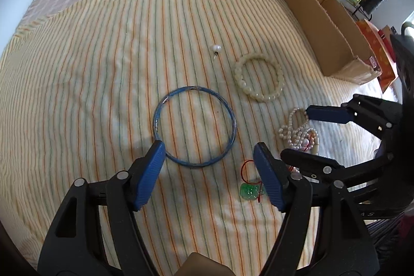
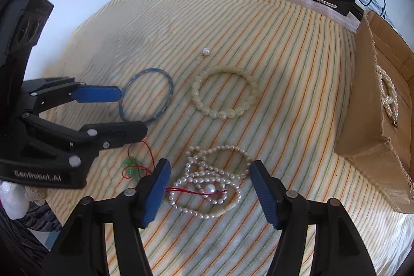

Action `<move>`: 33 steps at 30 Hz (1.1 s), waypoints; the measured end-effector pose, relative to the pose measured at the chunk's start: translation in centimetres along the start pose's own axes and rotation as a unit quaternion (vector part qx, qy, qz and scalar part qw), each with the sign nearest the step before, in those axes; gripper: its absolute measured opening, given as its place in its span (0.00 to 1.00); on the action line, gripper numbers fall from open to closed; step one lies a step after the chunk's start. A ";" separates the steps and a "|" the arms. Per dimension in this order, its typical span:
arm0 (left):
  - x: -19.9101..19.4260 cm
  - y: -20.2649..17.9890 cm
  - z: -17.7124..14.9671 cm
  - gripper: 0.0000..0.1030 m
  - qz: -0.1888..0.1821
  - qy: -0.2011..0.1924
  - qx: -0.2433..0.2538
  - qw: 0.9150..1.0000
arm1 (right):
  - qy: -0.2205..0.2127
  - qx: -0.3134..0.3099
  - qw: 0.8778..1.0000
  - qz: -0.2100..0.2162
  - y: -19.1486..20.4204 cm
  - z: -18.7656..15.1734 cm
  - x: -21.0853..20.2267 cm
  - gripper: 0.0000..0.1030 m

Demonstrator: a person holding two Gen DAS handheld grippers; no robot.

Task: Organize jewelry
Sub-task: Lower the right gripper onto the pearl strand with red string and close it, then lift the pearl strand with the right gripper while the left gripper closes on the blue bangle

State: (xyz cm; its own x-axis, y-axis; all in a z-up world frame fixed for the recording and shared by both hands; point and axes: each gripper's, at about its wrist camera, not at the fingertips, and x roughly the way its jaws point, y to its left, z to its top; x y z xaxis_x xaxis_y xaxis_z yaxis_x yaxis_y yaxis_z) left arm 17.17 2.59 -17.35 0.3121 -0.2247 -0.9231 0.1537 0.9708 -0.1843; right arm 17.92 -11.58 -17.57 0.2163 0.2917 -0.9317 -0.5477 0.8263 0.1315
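Jewelry's all loose on the striped bed (image 1: 103, 69). Left tongs (image 1: 209, 167) gape over the blue bangle (image 1: 194, 126), holding nothing. Right tongs (image 2: 211, 185) gape, empty, around the pearl strands (image 2: 212, 183).

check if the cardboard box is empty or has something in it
Not empty. The right wrist view looks into the open-topped box and shows a pearl strand lying inside it. The rest of its interior is out of view.

Right gripper (image 2: 210, 188) with jaws apart above a heap of pearl strands (image 2: 212, 183) on a striped cloth (image 2: 284, 69), left gripper (image 2: 133, 111) open beside a blue bangle (image 2: 146, 95), cream bead bracelet (image 2: 224, 93), green pendant (image 2: 132, 167), cardboard box (image 2: 372, 120) holding pearls
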 end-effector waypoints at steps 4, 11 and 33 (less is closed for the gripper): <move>0.4 0.0 0.3 0.77 0.000 0.001 -0.008 1.000 | 0.000 -0.002 1.000 -0.006 -0.2 0.0 0.1 0.63; 0.9 0.3 0.7 0.77 0.007 0.006 -0.015 1.000 | -0.001 -0.012 1.000 -0.025 -0.2 0.0 0.3 0.44; 2.3 -1.4 1.0 0.80 0.069 -0.028 0.007 0.997 | -0.016 0.017 0.999 -0.028 -1.9 0.4 -0.2 0.08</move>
State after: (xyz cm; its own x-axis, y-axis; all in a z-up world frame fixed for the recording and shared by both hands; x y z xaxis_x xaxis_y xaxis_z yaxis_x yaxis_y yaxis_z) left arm 18.62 0.64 -18.88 0.3824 -0.0931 -0.9193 0.1194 0.9916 -0.0507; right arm 19.22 -13.02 -17.52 0.2714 0.2597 -0.9268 -0.5066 0.8573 0.0919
